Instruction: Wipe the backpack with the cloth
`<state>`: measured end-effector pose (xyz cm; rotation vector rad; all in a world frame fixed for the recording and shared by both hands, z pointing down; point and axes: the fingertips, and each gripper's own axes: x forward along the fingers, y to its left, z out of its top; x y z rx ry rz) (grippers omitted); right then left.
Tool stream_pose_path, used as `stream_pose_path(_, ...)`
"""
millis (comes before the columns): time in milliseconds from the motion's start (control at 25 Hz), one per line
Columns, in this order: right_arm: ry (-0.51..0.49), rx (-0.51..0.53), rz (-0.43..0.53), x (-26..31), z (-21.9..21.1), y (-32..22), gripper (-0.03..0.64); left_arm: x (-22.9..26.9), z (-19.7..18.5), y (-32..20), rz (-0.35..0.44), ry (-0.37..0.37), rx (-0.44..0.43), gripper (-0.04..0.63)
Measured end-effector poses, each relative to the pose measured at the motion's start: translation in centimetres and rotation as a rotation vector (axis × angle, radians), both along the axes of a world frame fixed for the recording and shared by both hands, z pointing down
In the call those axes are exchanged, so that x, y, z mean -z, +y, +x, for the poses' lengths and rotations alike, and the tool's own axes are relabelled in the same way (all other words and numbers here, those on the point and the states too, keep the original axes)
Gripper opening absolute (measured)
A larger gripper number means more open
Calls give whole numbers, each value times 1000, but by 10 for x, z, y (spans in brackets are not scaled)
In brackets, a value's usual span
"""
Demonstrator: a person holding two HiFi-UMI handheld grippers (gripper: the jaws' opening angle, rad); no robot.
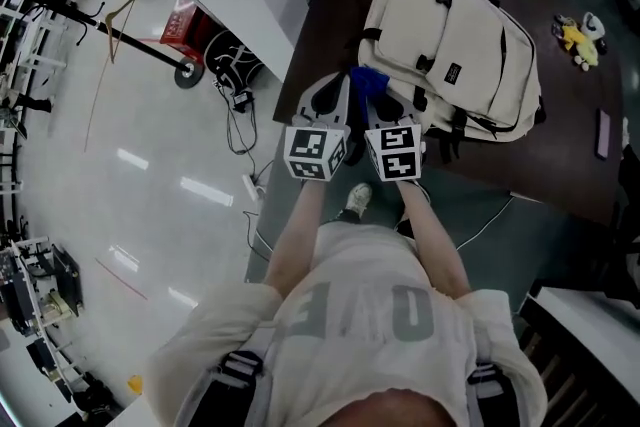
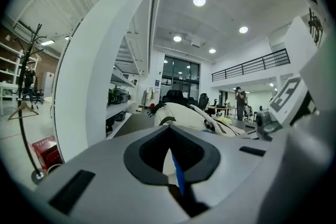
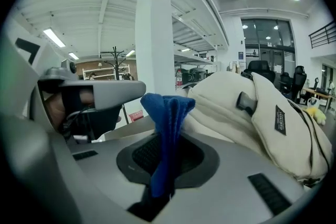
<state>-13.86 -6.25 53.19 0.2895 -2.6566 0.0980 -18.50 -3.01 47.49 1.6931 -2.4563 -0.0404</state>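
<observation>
Cloth [image 3: 168,113] (blue) pinched in right hand-held gripper [image 3: 163,168]; backpack [image 3: 231,107] beside.

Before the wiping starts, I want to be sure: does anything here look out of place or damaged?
Nothing looks spilled or damaged. The backpack lies flat on the table. Only the blue cloth stands bunched in the right gripper, not spread for wiping.
</observation>
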Motion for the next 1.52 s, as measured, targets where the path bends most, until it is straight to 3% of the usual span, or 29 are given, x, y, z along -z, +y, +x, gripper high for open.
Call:
stream_pose_path(560, 20, -58, -164, -13, 75, -46, 48, -2, 65, -48, -25, -2, -39, 3)
stream_pose_path(920, 39, -52, -196, -19, 109, -65, 48, -9, 110, -83, -35, 4, -90, 3)
stream_pose_path(1200, 125, -173, -236, -52, 171, -119, 48, -14, 140, -104, -40, 6, -93, 3)
stream_pose_path(1520, 122, -141, -242, -60, 205, -137, 48, -20, 179, -135, -43, -2, -122, 3)
